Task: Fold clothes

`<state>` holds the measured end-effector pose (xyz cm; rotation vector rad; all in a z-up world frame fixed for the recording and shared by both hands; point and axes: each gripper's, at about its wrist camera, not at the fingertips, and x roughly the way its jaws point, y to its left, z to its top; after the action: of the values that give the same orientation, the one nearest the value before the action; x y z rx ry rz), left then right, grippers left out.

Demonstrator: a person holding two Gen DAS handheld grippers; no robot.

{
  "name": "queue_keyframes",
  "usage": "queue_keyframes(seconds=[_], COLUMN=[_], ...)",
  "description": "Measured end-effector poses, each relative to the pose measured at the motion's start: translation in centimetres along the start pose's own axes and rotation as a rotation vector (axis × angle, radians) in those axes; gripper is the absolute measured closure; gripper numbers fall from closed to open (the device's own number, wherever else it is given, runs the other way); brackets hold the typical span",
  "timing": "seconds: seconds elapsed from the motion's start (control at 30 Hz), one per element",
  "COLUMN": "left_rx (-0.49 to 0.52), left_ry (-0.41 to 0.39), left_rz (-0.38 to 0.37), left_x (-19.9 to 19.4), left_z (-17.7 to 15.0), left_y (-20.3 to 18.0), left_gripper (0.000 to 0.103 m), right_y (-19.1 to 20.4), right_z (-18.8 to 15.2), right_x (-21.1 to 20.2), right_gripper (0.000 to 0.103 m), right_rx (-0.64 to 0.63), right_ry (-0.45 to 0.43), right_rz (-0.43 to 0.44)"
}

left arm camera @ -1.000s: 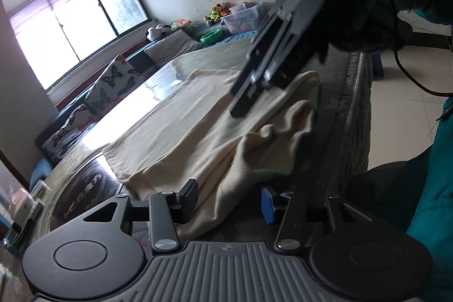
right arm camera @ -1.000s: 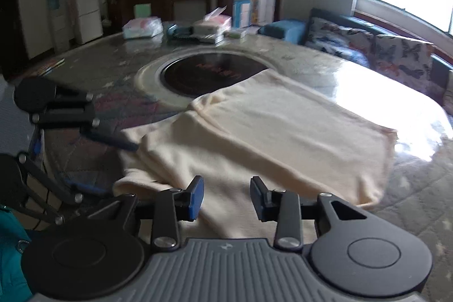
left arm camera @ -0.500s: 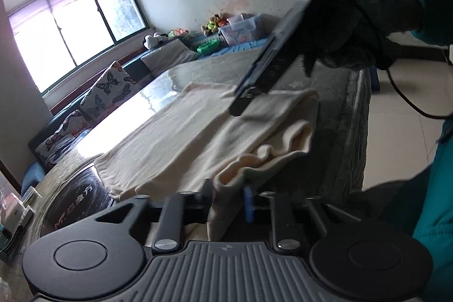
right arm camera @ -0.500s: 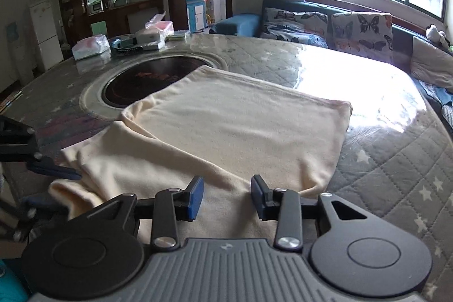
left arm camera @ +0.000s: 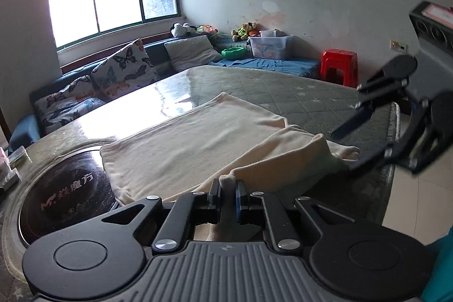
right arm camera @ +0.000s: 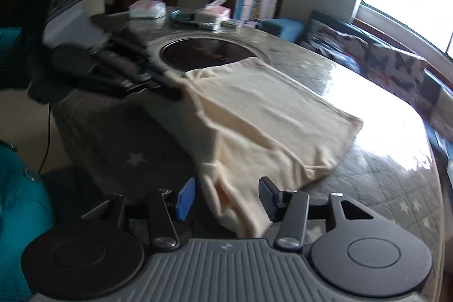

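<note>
A cream garment (left arm camera: 198,143) lies spread on the table, its near edge draped over the table's front side (right arm camera: 254,120). My left gripper (left arm camera: 228,193) is shut on a corner of this garment's near edge; it also shows in the right wrist view (right arm camera: 170,88), pinching the cloth. My right gripper (right arm camera: 228,198) is open, its jaws wide on either side of the hanging near end of the garment. In the left wrist view the right gripper (left arm camera: 355,142) shows at the right, open around the cloth's far corner.
The table has a grey star-patterned quilted cover (left arm camera: 297,95) and a dark round hotplate (left arm camera: 65,194). Tissue packs and boxes (right arm camera: 198,14) sit at its far side. A sofa with butterfly cushions (left arm camera: 113,75) stands under the window. A red stool (left arm camera: 338,67) stands beyond the table.
My left gripper closed on the garment's near edge. My right gripper moved right and down to the cloth's hanging end and opened wider.
</note>
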<state>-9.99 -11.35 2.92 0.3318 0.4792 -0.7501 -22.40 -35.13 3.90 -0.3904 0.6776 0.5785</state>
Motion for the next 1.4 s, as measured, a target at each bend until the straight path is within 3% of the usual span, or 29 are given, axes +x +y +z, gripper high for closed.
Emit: queue_keyframes(seconds=[0.1,0.17,0.27,0.37,0.57,0.67,0.7,0.8,1.03,1.23,1.4], left_rx=[0.009,0.023,0.048,0.087,0.161,0.203,0.209,0.19,0.141,0.066,0.031], left_ry=[0.01,0.015,0.021,0.029,0.05,0.045,0.043,0.032,-0.039,-0.068,-0.065], left_rz=[0.002,0.004,0.018,0.038,0.065,0.087,0.095,0.107,0.068,0.01,0.031], left_x=[-0.2,-0.7,-1.5,-2.2,-2.8,-2.7,-2.6,-2.7,-5.9,-9.6,-8.9], left_z=[-0.2,-0.5,-1.4,-2.5,-4.4,-4.7,-4.8,-4.7,-3.2,-2.8,-1.9], left_y=[-0.1,-0.2,-0.5,-1.0,-1.7,-2.1,-2.1,-1.9,-1.6,-1.7,-0.9], left_gripper=[0.09,0.087,0.073,0.067,0.067,0.07,0.081,0.096,0.098,0.098,0.098], right_y=[0.8,0.8,0.4,-0.6,-1.2,-1.3,-1.3,-1.1,-0.3,1.0,1.7], right_z=[0.1,0.3,0.9,1.4,2.5,3.0,3.0,3.0,2.8,2.4,2.3], right_x=[1.8,2.8,3.4,3.1,2.7,2.5,2.5,2.4,0.2,-3.8,-4.9], right_gripper=[0.058,0.078,0.088,0.09,0.092,0.093,0.093,0.094,0.095,0.095,0.095], right_rx=[-0.025,-0.012,0.029,0.094,0.136,0.143,0.147,0.152,0.135,0.119,0.12], right_ry=[-0.007,-0.001,0.005,-0.006,-0.031,-0.047,-0.051,-0.064,-0.105,-0.114,-0.094], right_rz=[-0.007,0.008,0.009,0.021,0.005,-0.011,-0.015,-0.029,-0.046,-0.001,0.026])
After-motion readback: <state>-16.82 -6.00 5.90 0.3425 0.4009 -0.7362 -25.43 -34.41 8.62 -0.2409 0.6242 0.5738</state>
